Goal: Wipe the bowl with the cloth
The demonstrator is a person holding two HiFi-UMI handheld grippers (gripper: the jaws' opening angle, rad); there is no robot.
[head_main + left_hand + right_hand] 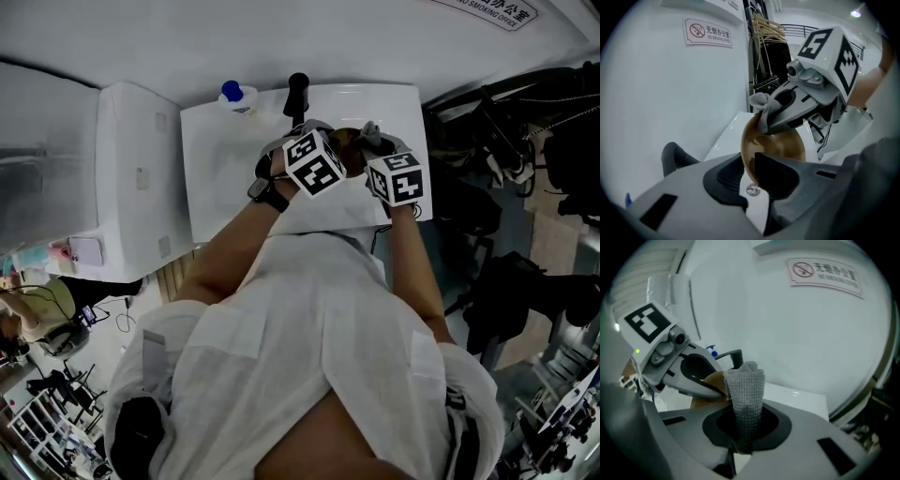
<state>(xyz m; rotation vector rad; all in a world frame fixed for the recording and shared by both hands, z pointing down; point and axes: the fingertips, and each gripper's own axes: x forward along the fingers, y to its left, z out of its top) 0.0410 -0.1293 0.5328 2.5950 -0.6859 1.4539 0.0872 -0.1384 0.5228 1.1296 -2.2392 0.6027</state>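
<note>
Left gripper [751, 172]: jaws clamped on the near rim of the brown bowl [780, 145], which is held tilted in the air over the white basin [220, 159].
Right gripper [743, 427]: jaws pinched tight on a rolled grey cloth [746, 390]; the cloth's free end sits at the bowl's far rim and seems to touch it.
Risk, left side: the bowl is held only by a pinch on its thin edge, so wiping pressure could swivel it or lever it out, and it would drop into the basin.
Risk, right side: little cloth sticks out, so the hard jaw tips might scrape the bowl, or the roll could tug loose.
Basin: glossy white, flat-floored, with a small metal drain [752, 190].
Faucet [297, 94]: dark, matte, upright.
Bowl: smooth, shiny, rounded and thin-walled; probably slippery.
Cloth: coarse waffle knit, soft, rolled into a column, darker low down.
</note>
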